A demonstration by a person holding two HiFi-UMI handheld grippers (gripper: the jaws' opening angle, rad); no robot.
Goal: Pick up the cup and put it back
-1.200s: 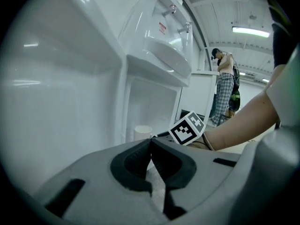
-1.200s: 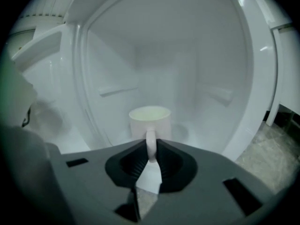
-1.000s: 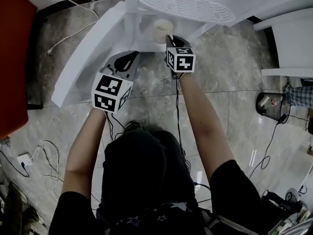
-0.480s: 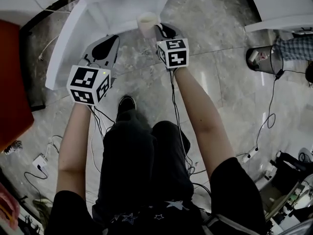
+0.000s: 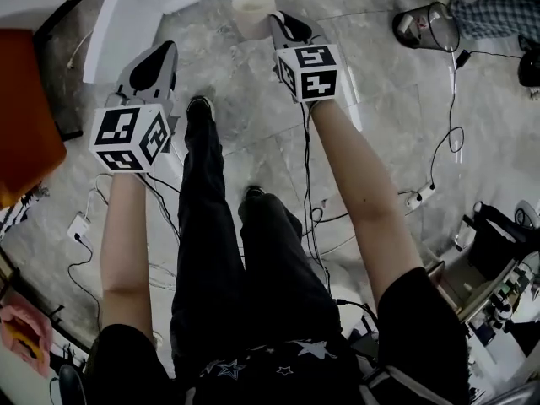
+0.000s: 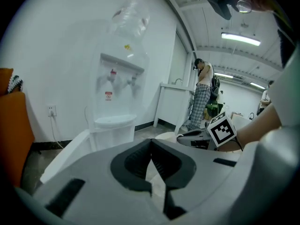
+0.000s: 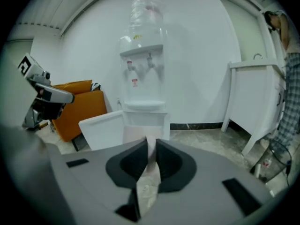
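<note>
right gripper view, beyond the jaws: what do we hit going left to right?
left gripper → orange seat → water dispenser → white cabinet → person in plaid trousers

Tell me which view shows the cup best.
Head view: whole cup from above, rim pinched by the right gripper. Right gripper view shows only a strip of wall between its jaws; left gripper view, just part of the rim.
</note>
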